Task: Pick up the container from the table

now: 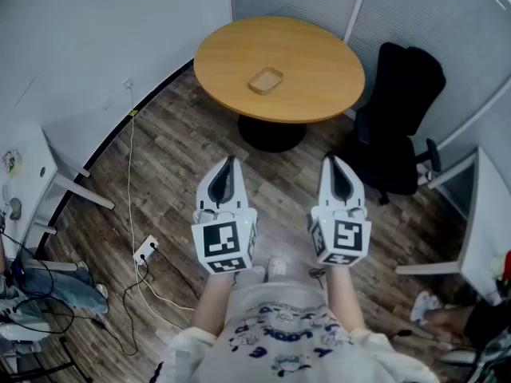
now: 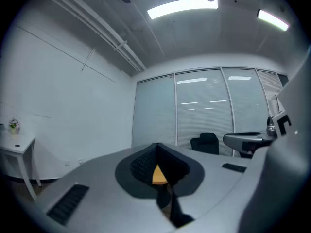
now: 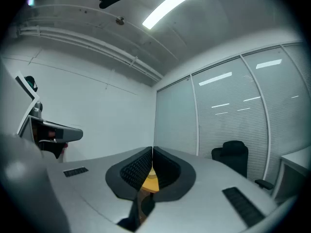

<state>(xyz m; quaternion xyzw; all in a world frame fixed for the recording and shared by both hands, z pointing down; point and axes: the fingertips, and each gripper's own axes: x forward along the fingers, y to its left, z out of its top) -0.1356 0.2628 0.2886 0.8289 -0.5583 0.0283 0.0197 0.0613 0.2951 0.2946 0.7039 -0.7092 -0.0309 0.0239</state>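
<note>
A shallow tan container (image 1: 266, 80) lies near the middle of a round wooden table (image 1: 319, 94) at the far end of the room. My left gripper (image 1: 231, 159) and right gripper (image 1: 331, 159) are held side by side over the wooden floor, well short of the table, both pointing level toward it. Both have their jaws shut with nothing between them. In the left gripper view the left gripper (image 2: 156, 144) shows only a sliver of tabletop (image 2: 159, 175) past its jaws. The right gripper (image 3: 152, 149) likewise shows just the table (image 3: 150, 182).
A black office chair (image 1: 395, 118) stands to the right of the table. White desks sit at the left (image 1: 28, 174) and right (image 1: 487, 222) edges. A white cable and power strip (image 1: 146, 250) lie on the floor at left. Wooden floor lies between me and the table.
</note>
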